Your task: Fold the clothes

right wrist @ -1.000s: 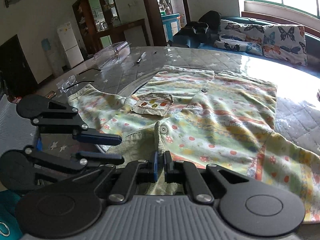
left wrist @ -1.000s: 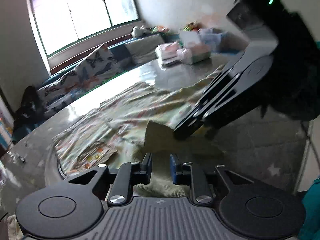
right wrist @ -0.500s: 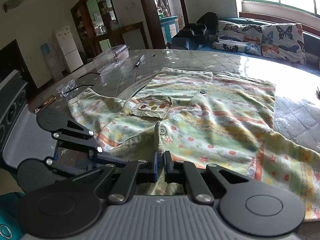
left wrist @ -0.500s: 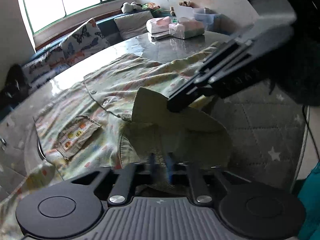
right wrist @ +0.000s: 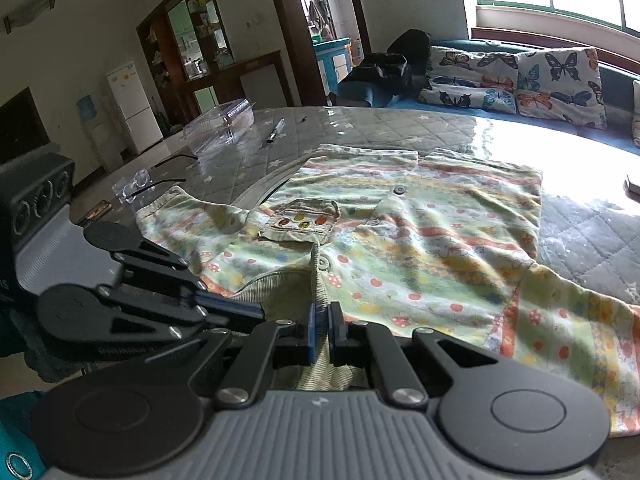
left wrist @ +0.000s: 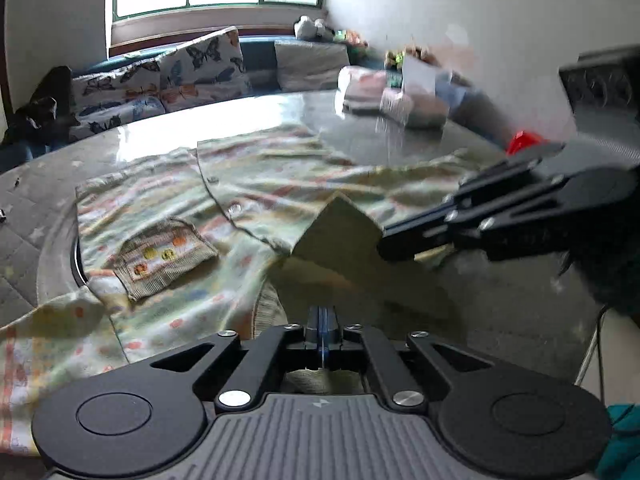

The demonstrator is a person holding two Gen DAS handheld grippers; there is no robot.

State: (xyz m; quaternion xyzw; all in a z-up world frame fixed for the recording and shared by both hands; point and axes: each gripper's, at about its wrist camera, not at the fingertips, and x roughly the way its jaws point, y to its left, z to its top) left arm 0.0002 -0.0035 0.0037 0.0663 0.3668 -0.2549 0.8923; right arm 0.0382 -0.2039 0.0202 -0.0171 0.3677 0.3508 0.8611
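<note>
— One shirt [right wrist: 420, 232], patterned, spread front-up on the bench [right wrist: 360, 128], its collar [right wrist: 280, 284] at the near edge and its hem toward the window.

— And who holds it?

— Both. The left gripper [left wrist: 322, 330] has its fingers pressed together on the ribbed collar band; the right gripper [right wrist: 320, 330] is clamped on the collar too, just beside it.

— Which way does the cloth run from them?

— Straight ahead of both: the shirt's long axis goes from the collar away to the hem. Neither hand is nearer, I'd say. The pocket [right wrist: 302, 220] lies forward on the left-gripper side, one sleeve [right wrist: 568, 320] trailing off to the right.
</note>
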